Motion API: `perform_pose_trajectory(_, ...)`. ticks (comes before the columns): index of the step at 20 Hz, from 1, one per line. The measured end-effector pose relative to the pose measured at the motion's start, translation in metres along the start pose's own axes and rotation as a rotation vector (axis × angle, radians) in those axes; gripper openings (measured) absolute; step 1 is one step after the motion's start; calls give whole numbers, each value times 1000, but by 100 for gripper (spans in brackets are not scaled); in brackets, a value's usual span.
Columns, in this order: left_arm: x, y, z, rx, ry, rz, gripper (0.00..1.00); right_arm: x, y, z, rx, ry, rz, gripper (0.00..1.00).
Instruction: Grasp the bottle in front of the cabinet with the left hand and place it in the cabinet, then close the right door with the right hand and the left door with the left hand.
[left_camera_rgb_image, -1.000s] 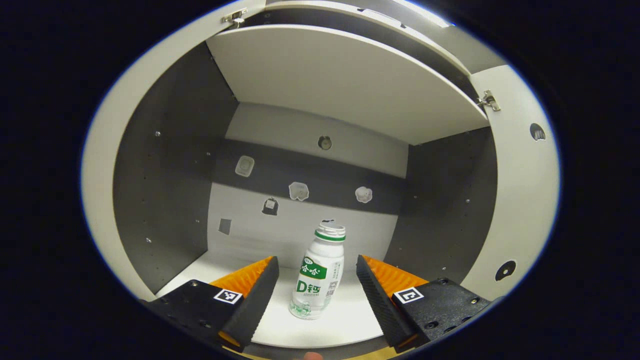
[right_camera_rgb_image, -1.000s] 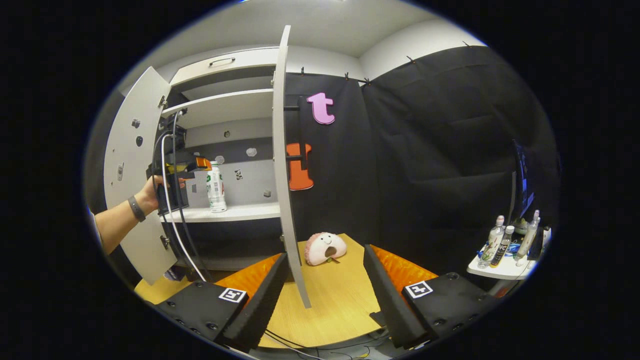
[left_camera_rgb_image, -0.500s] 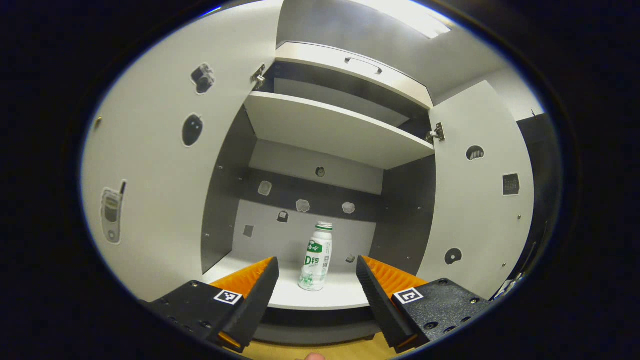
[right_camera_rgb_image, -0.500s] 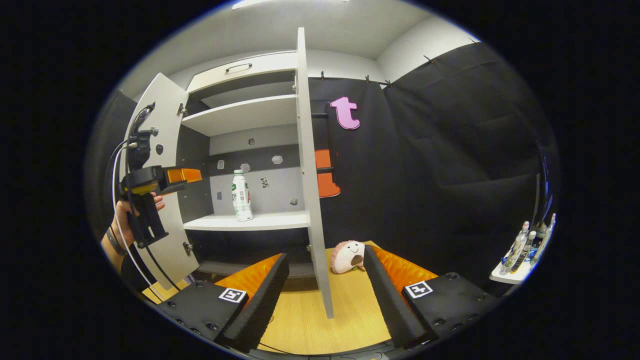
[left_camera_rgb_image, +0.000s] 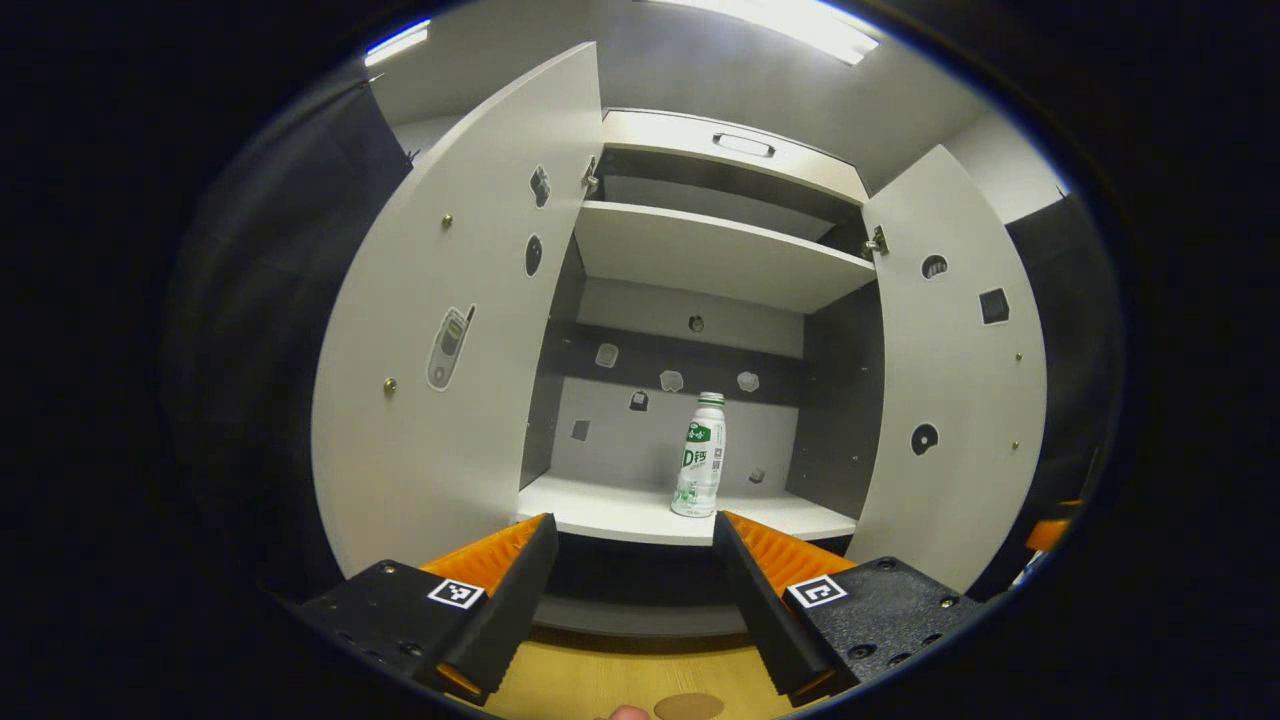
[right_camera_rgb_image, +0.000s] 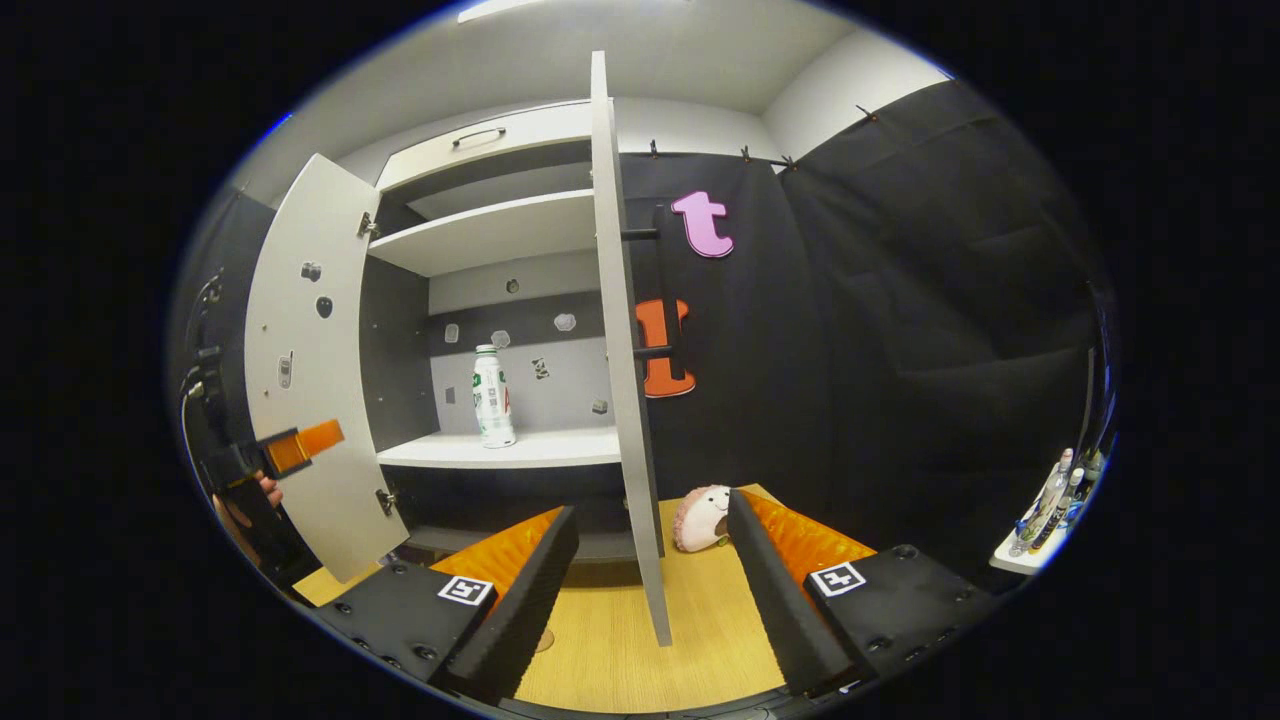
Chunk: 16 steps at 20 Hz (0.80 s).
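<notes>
The bottle (left_camera_rgb_image: 700, 455) is white with a green band at the neck and a green-and-white label, and it stands upright on the lower shelf of the cabinet (left_camera_rgb_image: 690, 255), right of the shelf's middle and near its front edge. The cabinet is pale outside and dark grey within. Its left door (left_camera_rgb_image: 450, 330) and right door (left_camera_rgb_image: 955, 370) both stand wide open.
</notes>
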<state>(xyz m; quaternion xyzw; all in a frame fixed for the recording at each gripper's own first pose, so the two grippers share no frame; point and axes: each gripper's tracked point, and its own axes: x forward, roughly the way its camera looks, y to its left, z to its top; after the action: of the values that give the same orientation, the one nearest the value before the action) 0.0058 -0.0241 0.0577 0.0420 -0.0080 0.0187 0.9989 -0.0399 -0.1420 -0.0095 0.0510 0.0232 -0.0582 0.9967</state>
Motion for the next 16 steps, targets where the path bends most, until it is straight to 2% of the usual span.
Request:
perform_pose_trajectory(3, -18, -19, -17, 29, 14, -41, 95, 4, -20, 24, 22, -41, -48, 99)
perform_pose_trajectory(7, -30, -51, -33, 44, 41, -136, 95, 16, -68, 88, 57, -118, -132, 99)
perform_pose_trajectory(11, -34, -77, -43, -8, 83, -232, 95, 35, -111, 131, 39, -155, -202, 99)
perform_pose_trajectory(16, -40, -71, -41, -25, 85, -208, 95, 62, -124, 154, 15, -147, -200, 99)
